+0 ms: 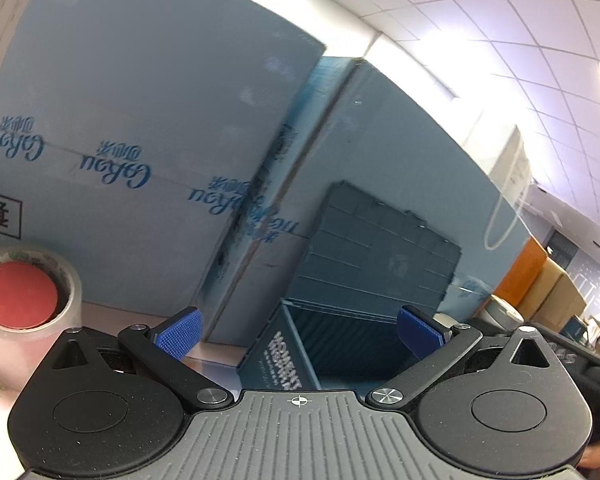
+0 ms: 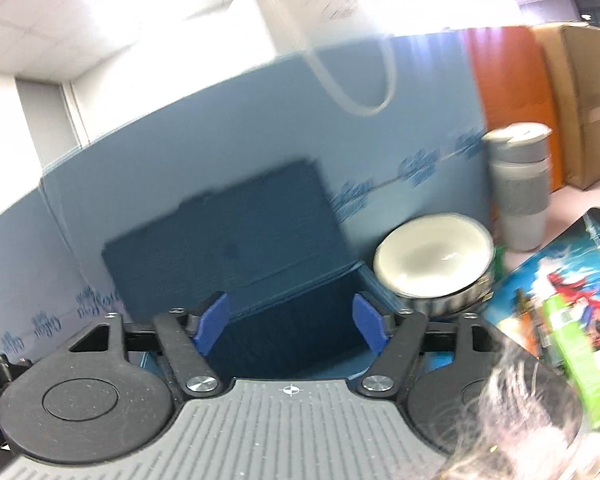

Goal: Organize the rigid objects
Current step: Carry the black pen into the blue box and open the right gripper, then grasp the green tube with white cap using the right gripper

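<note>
Both tongs apart and empty: left gripper (image 1: 298,330) and right gripper (image 2: 290,322) facing open blue box (image 1: 340,344), bowl (image 2: 432,258) just right of it, nearer right.

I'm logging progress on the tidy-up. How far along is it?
Early, it seems. Done: the dark blue storage box stands open. In hand: nothing; left gripper and right gripper are open. Left out: tape roll, bowl, tumbler.
</note>
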The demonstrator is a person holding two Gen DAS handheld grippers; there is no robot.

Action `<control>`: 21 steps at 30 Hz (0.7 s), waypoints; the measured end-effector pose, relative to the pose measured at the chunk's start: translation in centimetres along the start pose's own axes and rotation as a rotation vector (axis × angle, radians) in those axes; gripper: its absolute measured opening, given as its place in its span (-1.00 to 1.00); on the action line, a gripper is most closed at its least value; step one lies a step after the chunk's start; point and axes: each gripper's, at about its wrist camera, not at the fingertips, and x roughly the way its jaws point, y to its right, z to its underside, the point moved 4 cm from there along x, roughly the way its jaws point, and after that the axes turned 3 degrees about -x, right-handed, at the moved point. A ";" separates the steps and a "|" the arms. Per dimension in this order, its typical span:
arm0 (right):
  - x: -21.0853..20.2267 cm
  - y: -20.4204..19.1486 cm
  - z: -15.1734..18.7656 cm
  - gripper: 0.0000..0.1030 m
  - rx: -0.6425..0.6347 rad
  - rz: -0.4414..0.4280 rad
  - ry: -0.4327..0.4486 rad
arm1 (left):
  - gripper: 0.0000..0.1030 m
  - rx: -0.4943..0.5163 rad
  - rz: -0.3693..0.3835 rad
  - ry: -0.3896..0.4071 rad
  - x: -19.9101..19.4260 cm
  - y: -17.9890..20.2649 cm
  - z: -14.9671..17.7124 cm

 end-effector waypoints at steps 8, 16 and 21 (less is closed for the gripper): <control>-3.5 7.8 -2.3 0.55 0.077 0.124 0.105 | 1.00 0.106 0.043 -0.005 -0.7 2.8 0.6; -4.5 14.6 -2.5 0.62 0.071 0.232 0.085 | 1.00 0.238 0.017 -0.011 -0.7 6.4 1.7; -1.4 17.5 -1.3 0.56 0.083 0.265 -0.048 | 1.00 0.276 0.025 -0.024 0.1 8.7 2.1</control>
